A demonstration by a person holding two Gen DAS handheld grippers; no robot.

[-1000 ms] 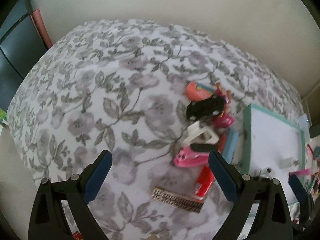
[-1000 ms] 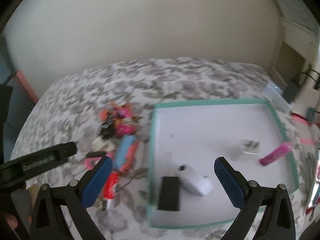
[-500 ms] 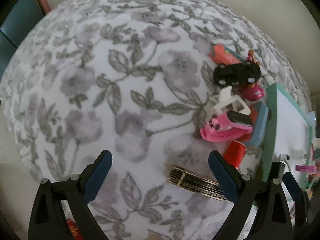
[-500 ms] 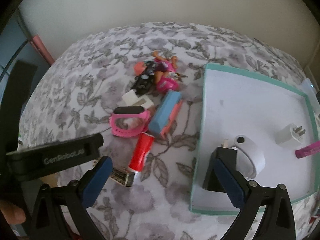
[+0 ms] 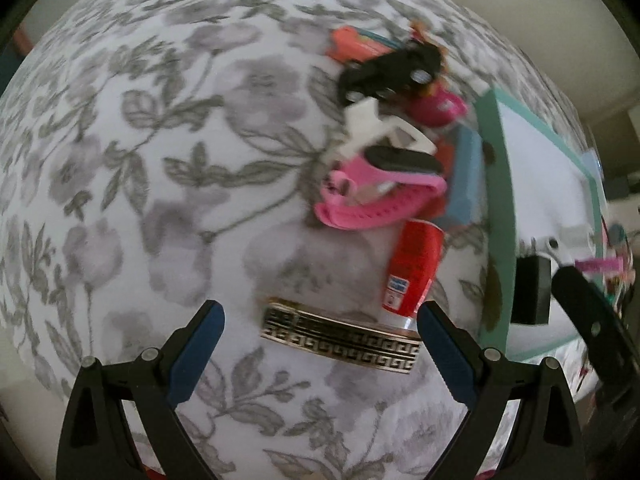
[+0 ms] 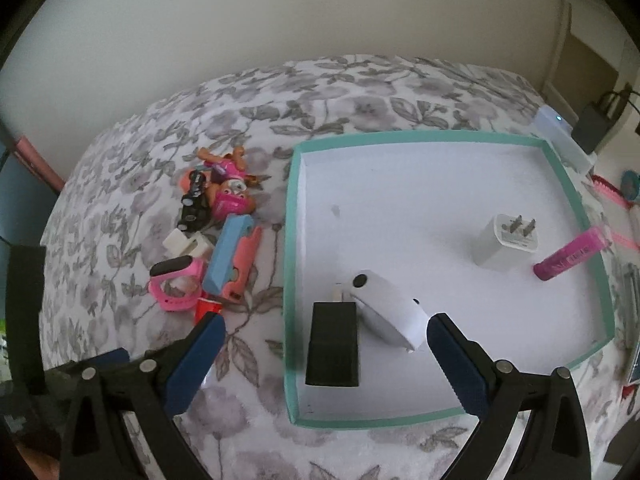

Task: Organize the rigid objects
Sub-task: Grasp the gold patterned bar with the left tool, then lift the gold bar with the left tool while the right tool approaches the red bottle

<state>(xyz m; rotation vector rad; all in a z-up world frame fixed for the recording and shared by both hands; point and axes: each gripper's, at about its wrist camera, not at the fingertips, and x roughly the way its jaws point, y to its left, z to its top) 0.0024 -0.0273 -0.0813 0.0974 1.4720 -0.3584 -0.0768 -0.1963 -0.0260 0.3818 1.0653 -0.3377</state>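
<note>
Gold-and-black patterned bar, a flat hair clip by its look [image 5: 341,335], lies on the floral bed cover [image 5: 140,168] directly ahead of the left gripper [image 5: 320,354], between its two blue pads, nearest item of the loose pile. Long axis runs crosswise to the gripper, roughly in line with the gap between the fingers, so a closing stroke would meet its ends, not its flanks; judged: a wrist turn is needed before closing. Left gripper spread wide, holding nothing. Red tube [image 5: 412,276] touches the bar's right end; pink watch band [image 5: 372,196] beyond it. Right gripper [image 6: 324,364] also wide and empty, poised over the near edge of the teal-rimmed tray [image 6: 289,240], well apart from the bar. Left arm is clearly nearer.
</note>
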